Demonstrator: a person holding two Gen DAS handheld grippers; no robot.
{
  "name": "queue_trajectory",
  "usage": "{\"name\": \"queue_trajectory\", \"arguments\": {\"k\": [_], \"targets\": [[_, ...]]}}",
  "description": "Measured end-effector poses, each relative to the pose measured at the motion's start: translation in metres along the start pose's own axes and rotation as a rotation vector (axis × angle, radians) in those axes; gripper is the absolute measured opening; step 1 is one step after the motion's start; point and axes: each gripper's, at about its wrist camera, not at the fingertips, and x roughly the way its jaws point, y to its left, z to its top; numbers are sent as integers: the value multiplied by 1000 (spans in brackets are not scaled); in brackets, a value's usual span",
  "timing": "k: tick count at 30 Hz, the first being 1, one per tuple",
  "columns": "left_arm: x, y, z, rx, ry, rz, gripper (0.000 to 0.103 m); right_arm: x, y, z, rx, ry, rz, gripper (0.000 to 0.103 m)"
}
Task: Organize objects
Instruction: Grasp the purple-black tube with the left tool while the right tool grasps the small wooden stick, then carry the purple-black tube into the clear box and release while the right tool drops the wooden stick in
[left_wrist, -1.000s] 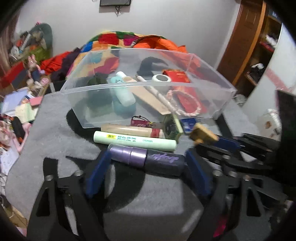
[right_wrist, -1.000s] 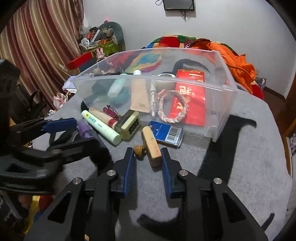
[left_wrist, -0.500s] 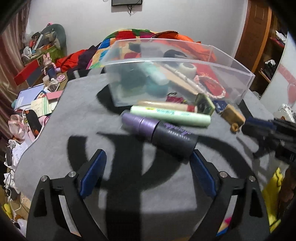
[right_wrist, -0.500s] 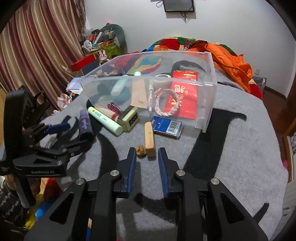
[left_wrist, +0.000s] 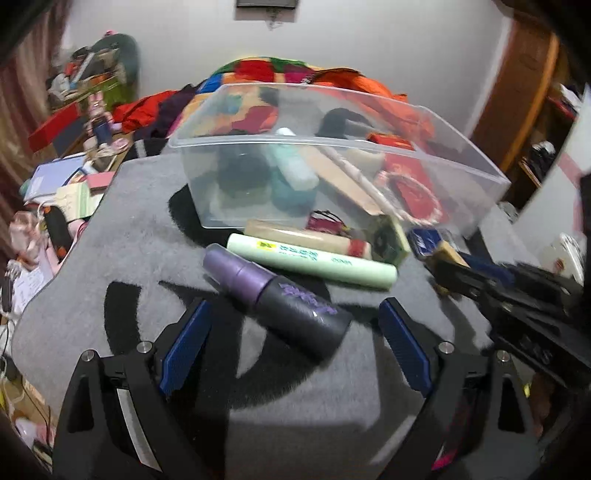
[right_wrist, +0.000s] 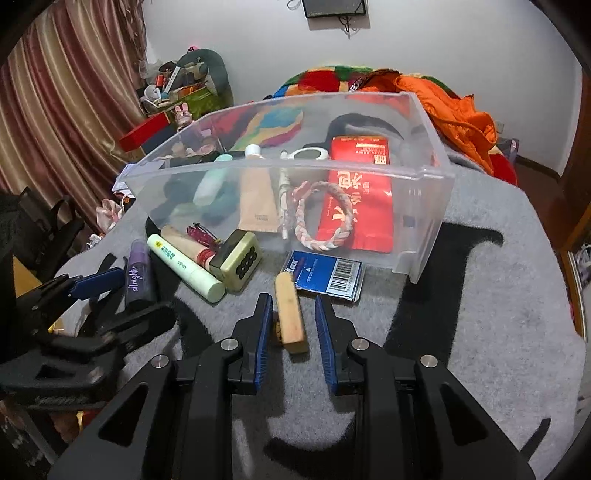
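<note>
A purple and black spray bottle (left_wrist: 280, 299) lies slantwise on the grey cloth between the wide-open fingers of my left gripper (left_wrist: 293, 310), untouched by either pad. In the right wrist view the same bottle (right_wrist: 138, 275) shows at the left. My right gripper (right_wrist: 293, 301) straddles a small wooden block (right_wrist: 290, 314). Its jaws are closing, with a thin gap still showing on each side of the block. Behind both stands a clear plastic bin (right_wrist: 424, 173) holding a red packet (right_wrist: 354, 206), a braided bracelet (right_wrist: 325, 218) and several tubes.
In front of the bin lie a pale green tube (right_wrist: 184, 266), a beige tube (left_wrist: 295, 236), a green tin (right_wrist: 240, 262) and a blue card pack (right_wrist: 328, 273). Clutter lines the table's left edge (left_wrist: 55, 206). A bed with bright bedding (right_wrist: 454, 107) is behind.
The right gripper's jaws have narrowed, and the wooden block sits between them again after lying just ahead of the tips. The left gripper drew back from the purple bottle, then came forward around it.
</note>
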Motion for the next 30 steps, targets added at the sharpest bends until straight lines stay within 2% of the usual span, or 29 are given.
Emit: {"name": "queue_trajectory", "arguments": {"k": [2,4,7,10,12,14,20,23,30], "targets": [[1,3,-2,-11,-18,23,92,-5,-1,-1,2,-14,-2,13],[-1,5,-8,-1,-37,49,88,-10,-3,-1,5,-26,-1,13],[-11,10,-18,9,-61,69,75,-16,-3,-3,2,-41,-5,12],[-22,22,-28,-3,-73,69,57,-20,-5,-5,-1,-46,-6,12],[-30,32,-31,-10,-71,62,41,-20,-6,-4,-4,-44,3,12],[-34,42,-33,-20,-63,42,35,-18,-6,-2,-3,-35,11,12],[-33,56,-30,-31,-39,14,37,0,-2,1,-4,10,36,12],[-27,56,-24,-29,-42,27,41,3,-2,1,3,5,43,12],[-13,53,-12,-26,-64,51,40,-5,-4,-4,37,-13,59,10]]}}
